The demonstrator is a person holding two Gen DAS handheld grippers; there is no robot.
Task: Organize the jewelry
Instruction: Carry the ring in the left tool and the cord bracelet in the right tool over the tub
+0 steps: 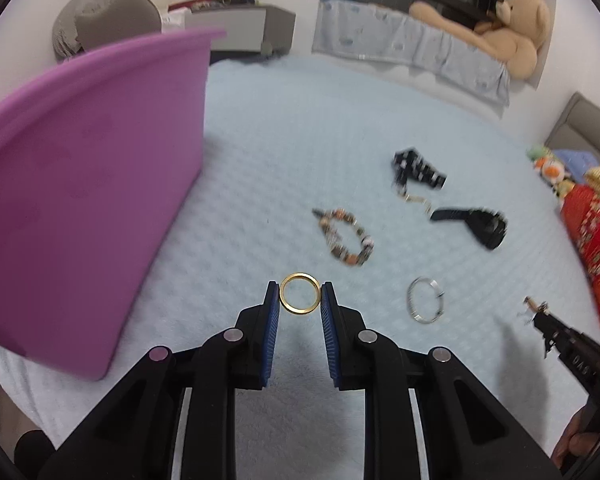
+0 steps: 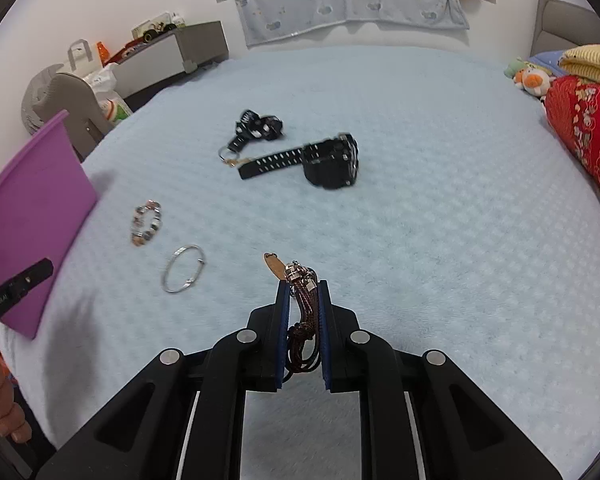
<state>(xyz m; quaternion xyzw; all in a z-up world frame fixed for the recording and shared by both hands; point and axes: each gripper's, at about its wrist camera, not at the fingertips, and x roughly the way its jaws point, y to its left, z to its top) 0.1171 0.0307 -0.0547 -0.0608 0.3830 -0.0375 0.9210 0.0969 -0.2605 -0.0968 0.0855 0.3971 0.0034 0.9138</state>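
My left gripper (image 1: pixel 300 294) is shut on a gold bangle (image 1: pixel 300 293), held upright between its blue pads above the bed. My right gripper (image 2: pixel 303 292) is shut on a brown braided cord bracelet (image 2: pixel 302 308) with a metal clasp and a tan tag. On the pale blue bedspread (image 2: pixel 420 220) lie a beaded bracelet (image 1: pixel 346 236) (image 2: pixel 146 222), a thin silver bangle (image 1: pixel 425 300) (image 2: pixel 183 268), a black watch (image 1: pixel 474 222) (image 2: pixel 324 156) and a black keyring piece (image 1: pixel 414 170) (image 2: pixel 256 128). The purple bin (image 1: pixel 84 184) (image 2: pixel 32 216) stands at the left.
A person's hand (image 2: pixel 0 404) holds the left gripper's handle at the lower left of the right wrist view. Red patterned bedding (image 2: pixel 588 128), soft toys (image 2: pixel 532 76) and a yellow blanket sit at the right. A teddy bear (image 1: pixel 512 32) lies beyond the bed.
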